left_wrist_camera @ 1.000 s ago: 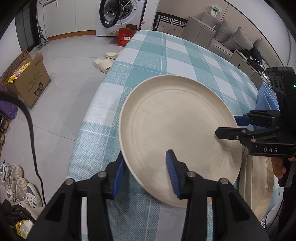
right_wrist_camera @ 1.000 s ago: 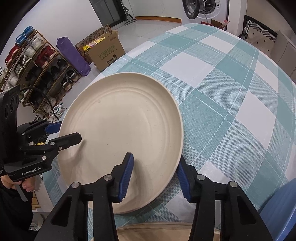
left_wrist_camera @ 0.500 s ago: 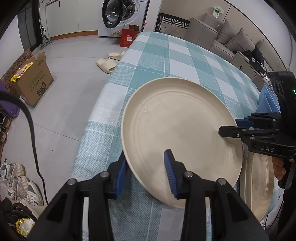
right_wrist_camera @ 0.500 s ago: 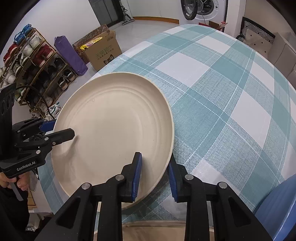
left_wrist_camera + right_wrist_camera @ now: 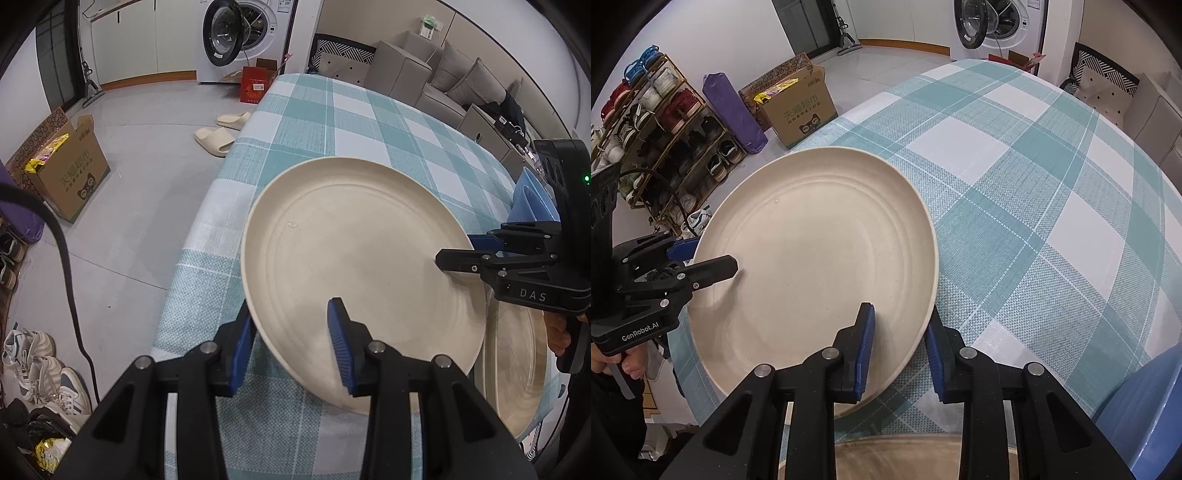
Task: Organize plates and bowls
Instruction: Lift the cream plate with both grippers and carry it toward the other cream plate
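i have the large round cream plate (image 5: 354,258) carried between both sets of tongs, tilted and lifted off the bench (image 5: 369,122) with its teal and white checked cloth. my left tongs (image 5: 291,347) straddle the near-left rim, one blue pad under the edge and one on the inner face, but the gap looks wider than the rim, so i judge them loose around it, not biting. my right tongs (image 5: 899,350) take the opposite rim and sit much closer on it, seemingly pinching the plate. the relation that matters: a second cream plate (image 5: 517,369) lies flat on the bench just beside and partly under the right-hand edge of the carried one, directly below my right tongs, so the right hand is nearer the stack and the carried plate has to travel toward that side and level out before it goes down. a blue bowl (image 5: 532,199) sits beyond, near the right tongs. against a second ago, the right tongs were spread wide around the rim and have since drawn in on it; the left tongs' gap looks about unchanged, and the plate has drifted slightly.
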Tool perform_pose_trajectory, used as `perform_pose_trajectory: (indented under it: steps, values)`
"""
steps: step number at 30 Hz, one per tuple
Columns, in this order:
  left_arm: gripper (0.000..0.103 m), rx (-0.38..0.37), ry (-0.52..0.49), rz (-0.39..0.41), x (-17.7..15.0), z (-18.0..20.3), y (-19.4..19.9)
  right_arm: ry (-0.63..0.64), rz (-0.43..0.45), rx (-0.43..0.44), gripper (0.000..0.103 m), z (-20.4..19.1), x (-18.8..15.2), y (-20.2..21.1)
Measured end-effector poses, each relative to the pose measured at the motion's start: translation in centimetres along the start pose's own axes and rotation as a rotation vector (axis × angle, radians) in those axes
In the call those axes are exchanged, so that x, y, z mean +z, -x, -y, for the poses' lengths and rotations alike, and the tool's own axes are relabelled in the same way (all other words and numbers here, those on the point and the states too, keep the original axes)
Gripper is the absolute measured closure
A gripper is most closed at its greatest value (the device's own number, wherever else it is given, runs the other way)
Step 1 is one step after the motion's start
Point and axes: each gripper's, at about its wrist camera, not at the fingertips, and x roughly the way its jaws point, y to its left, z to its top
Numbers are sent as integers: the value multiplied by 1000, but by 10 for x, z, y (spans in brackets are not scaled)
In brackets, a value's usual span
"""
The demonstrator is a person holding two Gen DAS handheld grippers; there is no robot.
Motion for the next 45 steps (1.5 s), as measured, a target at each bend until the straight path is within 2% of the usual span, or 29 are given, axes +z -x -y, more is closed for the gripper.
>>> perform_pose_trajectory:
  steps: [26,45]
  values:
    - [65,-15,-85,82,-6,36,57,4,95,-57,76,-8,-32,76]
    - [65,-69,-180,58,-31,79,73,-38,87,-111,76,-3,-95,114]
